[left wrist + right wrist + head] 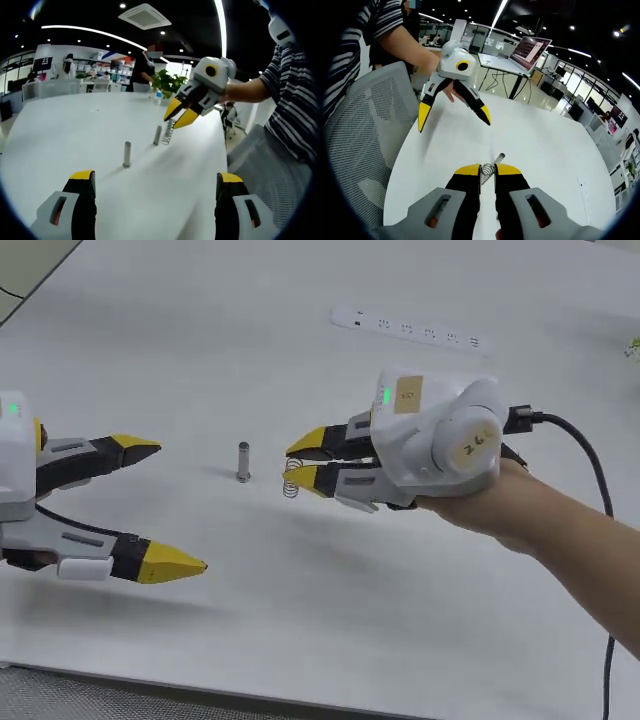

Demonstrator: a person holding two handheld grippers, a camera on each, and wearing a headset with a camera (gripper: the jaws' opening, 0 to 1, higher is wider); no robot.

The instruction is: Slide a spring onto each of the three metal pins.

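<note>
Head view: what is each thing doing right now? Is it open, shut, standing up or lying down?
Left gripper: open, holding nothing.
Right gripper: shut on the spring.
Spring: pinched at the jaw tips, not on a pin yet.
Pin: standing upright, bare, no spring on it.
Power strip: lying flat.

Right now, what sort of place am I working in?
Most likely an open-plan office or lab floor: a long white table carrying a power strip, a mesh office chair beside it, an open laptop further back, and a ceiling air vent overhead.
</note>
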